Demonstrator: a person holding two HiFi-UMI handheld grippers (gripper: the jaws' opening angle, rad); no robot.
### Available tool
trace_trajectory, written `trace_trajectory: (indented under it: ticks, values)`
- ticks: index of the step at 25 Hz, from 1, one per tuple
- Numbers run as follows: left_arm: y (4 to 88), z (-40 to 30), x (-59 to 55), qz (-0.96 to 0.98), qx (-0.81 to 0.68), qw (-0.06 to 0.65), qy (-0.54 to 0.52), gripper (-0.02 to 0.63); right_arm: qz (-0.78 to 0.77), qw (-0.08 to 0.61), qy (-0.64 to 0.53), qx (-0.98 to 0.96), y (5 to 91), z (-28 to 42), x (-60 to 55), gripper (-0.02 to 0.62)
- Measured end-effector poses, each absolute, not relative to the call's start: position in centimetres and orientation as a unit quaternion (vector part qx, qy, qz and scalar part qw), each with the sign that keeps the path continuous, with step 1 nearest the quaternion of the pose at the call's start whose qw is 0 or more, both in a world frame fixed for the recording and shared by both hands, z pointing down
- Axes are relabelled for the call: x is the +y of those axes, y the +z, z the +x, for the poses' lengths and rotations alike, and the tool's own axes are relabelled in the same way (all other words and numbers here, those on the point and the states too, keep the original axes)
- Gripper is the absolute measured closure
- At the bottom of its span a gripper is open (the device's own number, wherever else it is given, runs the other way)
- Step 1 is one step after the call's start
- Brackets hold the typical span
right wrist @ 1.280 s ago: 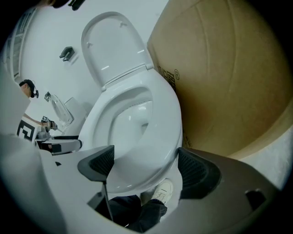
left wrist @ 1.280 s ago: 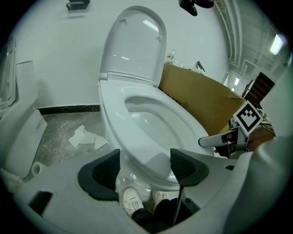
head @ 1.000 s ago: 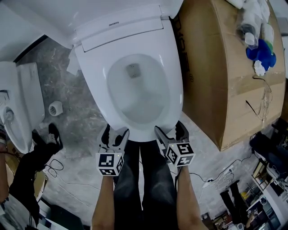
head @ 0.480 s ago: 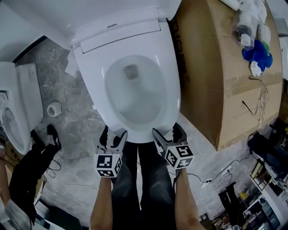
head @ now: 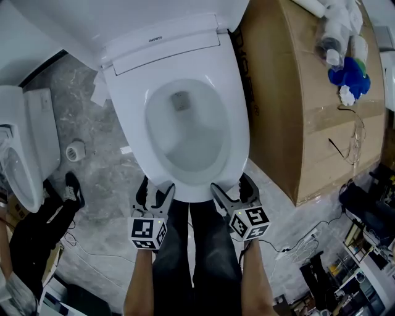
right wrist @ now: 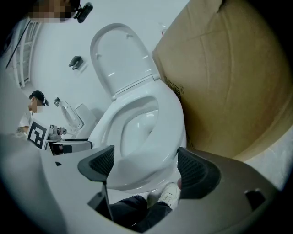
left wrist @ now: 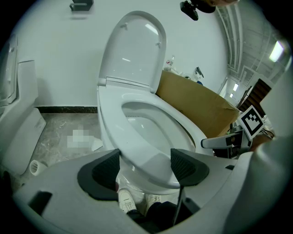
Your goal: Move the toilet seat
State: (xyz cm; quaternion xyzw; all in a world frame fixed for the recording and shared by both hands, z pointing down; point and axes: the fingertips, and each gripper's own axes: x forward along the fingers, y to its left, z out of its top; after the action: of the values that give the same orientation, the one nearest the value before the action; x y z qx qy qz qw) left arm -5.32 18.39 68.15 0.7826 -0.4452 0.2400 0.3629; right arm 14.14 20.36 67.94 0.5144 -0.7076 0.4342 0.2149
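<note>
The white toilet seat (head: 237,123) lies down on the bowl, and the lid (head: 123,18) stands raised against the wall. My left gripper (head: 154,192) is at the front-left of the seat's rim, my right gripper (head: 233,190) at the front-right. In the left gripper view the seat (left wrist: 151,160) pokes in between the wide-apart pads (left wrist: 105,171) of the left gripper (left wrist: 144,167). The right gripper view shows the same: the seat's front edge (right wrist: 151,155) sits between the pads (right wrist: 194,169) of the right gripper (right wrist: 145,167). Both are open, with a gap at each pad.
A large cardboard box (head: 302,105) stands close against the toilet's right side, with a blue item (head: 349,74) and bottles on top. A second toilet (head: 24,154) and a small roll (head: 75,149) are at the left. Cables (head: 302,241) lie on the floor. My legs (head: 197,259) are below.
Both grippers stay open at the seat's front rim. Only the head view has shifted slightly; the seat has not moved.
</note>
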Motion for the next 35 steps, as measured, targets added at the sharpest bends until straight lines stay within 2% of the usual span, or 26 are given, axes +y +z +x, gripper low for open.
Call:
trace_trajectory:
  ticks: [35]
  values:
    - [57.5,-6.2,15.9,0.788,-0.465,0.368,0.165,0.268,0.545,0.143,0.389,-0.729,56.1,13.8,17.8,0.186]
